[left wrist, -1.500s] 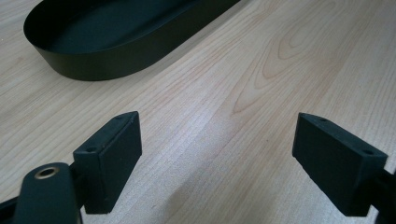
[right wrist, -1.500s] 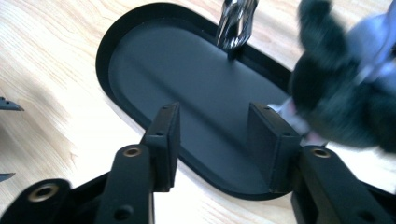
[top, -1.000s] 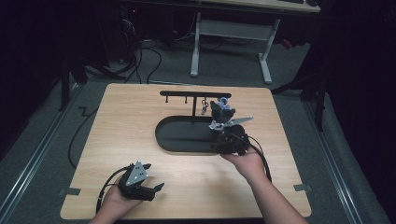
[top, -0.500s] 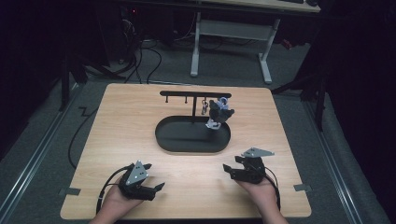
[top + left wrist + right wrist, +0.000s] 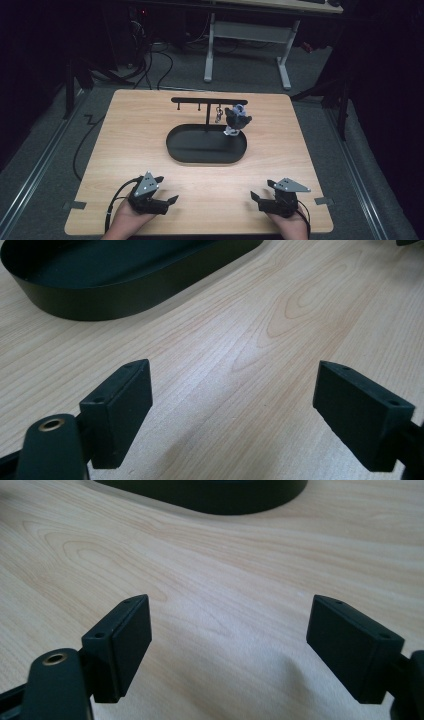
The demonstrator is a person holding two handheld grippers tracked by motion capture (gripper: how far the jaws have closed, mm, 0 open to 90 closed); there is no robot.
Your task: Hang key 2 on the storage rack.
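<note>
Below, both grippers rest at the near edge of the wooden table (image 5: 130,130): left gripper (image 5: 169,201) and right gripper (image 5: 256,196), each with jaws spread, grasping nothing. Beyond them, a small figure (image 5: 236,120) hangs from the black rack (image 5: 207,101) above the oval tray (image 5: 175,150).

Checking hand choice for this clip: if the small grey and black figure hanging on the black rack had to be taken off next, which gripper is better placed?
Probably the right gripper: the small grey and black figure hangs on the table's right half, nearer it than the left gripper. Both are open and empty.
</note>
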